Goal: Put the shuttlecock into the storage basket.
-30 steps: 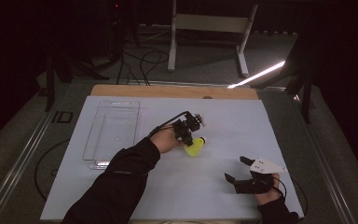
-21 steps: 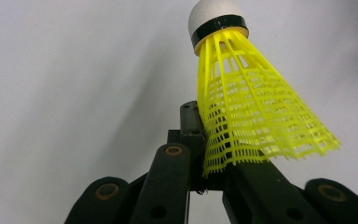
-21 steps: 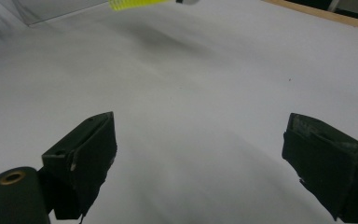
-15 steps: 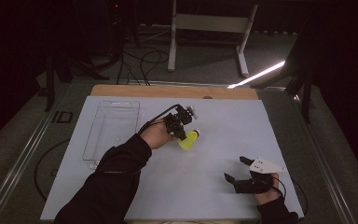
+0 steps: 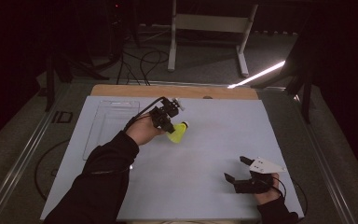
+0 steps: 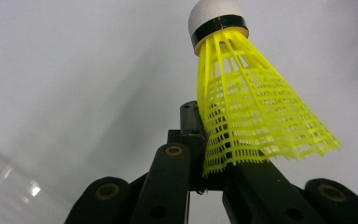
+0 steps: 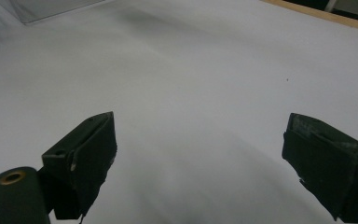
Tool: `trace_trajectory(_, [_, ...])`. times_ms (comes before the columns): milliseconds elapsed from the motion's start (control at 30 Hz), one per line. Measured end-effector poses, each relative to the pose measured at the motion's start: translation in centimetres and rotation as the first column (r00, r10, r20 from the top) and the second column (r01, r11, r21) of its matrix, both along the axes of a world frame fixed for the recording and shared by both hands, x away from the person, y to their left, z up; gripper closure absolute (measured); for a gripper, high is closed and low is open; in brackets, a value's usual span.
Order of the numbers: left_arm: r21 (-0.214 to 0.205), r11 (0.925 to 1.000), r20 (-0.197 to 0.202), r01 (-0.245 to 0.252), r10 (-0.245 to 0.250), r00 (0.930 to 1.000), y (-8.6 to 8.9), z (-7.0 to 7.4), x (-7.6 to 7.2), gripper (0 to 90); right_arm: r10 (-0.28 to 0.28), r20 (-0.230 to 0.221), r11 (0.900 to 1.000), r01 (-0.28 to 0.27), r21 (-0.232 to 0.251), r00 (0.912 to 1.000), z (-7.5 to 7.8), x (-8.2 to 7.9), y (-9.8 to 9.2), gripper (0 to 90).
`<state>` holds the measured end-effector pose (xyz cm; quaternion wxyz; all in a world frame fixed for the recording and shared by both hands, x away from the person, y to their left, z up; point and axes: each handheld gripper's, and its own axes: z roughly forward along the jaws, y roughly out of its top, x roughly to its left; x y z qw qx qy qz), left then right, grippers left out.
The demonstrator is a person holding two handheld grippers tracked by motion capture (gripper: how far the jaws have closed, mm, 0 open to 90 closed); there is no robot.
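A yellow shuttlecock [image 5: 178, 133] with a white cork tip hangs above the middle of the white table sheet [image 5: 214, 140]. My left gripper [image 5: 167, 120] is shut on the rim of its net skirt. In the left gripper view the shuttlecock [image 6: 242, 107] rises from the closed jaws, with its cork pointing away from the camera. My right gripper [image 5: 237, 169] rests low near the table's front right, with its jaws wide apart and nothing between them. The right gripper view shows both black pads [image 7: 93, 154] over bare sheet.
A clear plastic tray [image 5: 109, 123] lies flat at the sheet's left, just left of my left hand. A wooden table edge [image 5: 177, 91] runs along the back. Beyond it are a dark floor, cables and a white stand [image 5: 209, 28].
My left hand has lifted the shuttlecock and carried it leftwards and towards the back, closer to the tray. The right gripper has stayed put.
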<state>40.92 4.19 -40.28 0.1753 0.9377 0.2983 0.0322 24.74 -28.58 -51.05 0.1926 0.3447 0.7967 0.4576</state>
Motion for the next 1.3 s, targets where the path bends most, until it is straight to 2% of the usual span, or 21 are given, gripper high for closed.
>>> trace_trajectory(300, [-0.024,0.9977,0.023,-0.062,0.063,0.9977,3.2,1.3,0.3,90.0,0.0,0.0,1.0,0.0,-0.003,1.0,0.0,0.0,0.1,9.8])
trace_trajectory(500, [-0.036,0.9934,0.031,-0.109,0.11,0.9934,5.1,1.9,0.5,90.0,-0.002,-0.001,1.0,0.002,-0.007,1.0,-0.1,0.0,0.1,9.8])
trace_trajectory(533, [-0.039,0.9906,0.031,-0.131,0.132,0.9907,5.9,2.0,0.5,90.0,-0.002,0.0,1.0,0.002,-0.007,1.0,-0.1,0.0,0.1,9.8])
trace_trajectory(567, [-0.039,0.9906,0.031,-0.131,0.132,0.9907,5.9,2.0,0.5,90.0,-0.002,0.0,1.0,0.002,-0.007,1.0,-0.1,0.0,0.1,9.8])
trace_trajectory(600, [-0.065,0.9865,0.02,-0.15,0.152,0.9882,6.8,2.2,0.5,90.0,-0.003,-0.001,1.0,0.003,-0.006,1.0,0.0,0.0,0.1,9.8])
trace_trajectory(700, [-0.064,0.9835,0.025,-0.17,0.171,0.9849,7.5,2.4,0.6,90.0,-0.005,-0.002,1.0,0.005,-0.003,1.0,0.0,0.0,0.0,9.8])
trace_trajectory(733, [-0.068,0.9795,0.034,-0.19,0.192,0.9808,8.1,2.7,0.6,90.0,-0.004,-0.002,1.0,0.004,-0.002,1.0,0.0,0.0,0.0,9.8])
trace_trajectory(867, [-0.064,0.9759,0.052,-0.208,0.212,0.9759,8.9,3.0,0.5,90.0,-0.003,-0.001,1.0,0.003,-0.005,1.0,-0.1,0.1,0.0,9.8])
trace_trajectory(900, [-0.057,0.9729,0.06,-0.224,0.227,0.9719,9.4,3.2,0.5,90.0,-0.004,-0.005,1.0,0.004,-0.007,1.0,-0.1,0.1,0.1,9.8])
trace_trajectory(967, [-0.05,0.9727,0.06,-0.226,0.229,0.9715,9.6,3.2,0.5,90.0,-0.005,-0.006,1.0,0.005,-0.007,1.0,-0.1,0.1,0.1,9.8])
trace_trajectory(1167, [-0.028,0.9634,0.068,-0.267,0.268,0.9611,11.4,3.4,0.6,90.0,-0.003,-0.008,1.0,0.003,-0.007,1.0,-0.2,0.1,0.1,9.8])
trace_trajectory(1300, [-0.033,0.952,0.073,-0.304,0.306,0.9492,12.6,3.6,0.7,90.0,-0.003,-0.011,0.9999,0.003,-0.01,0.9999,-0.2,0.1,0.1,9.8])
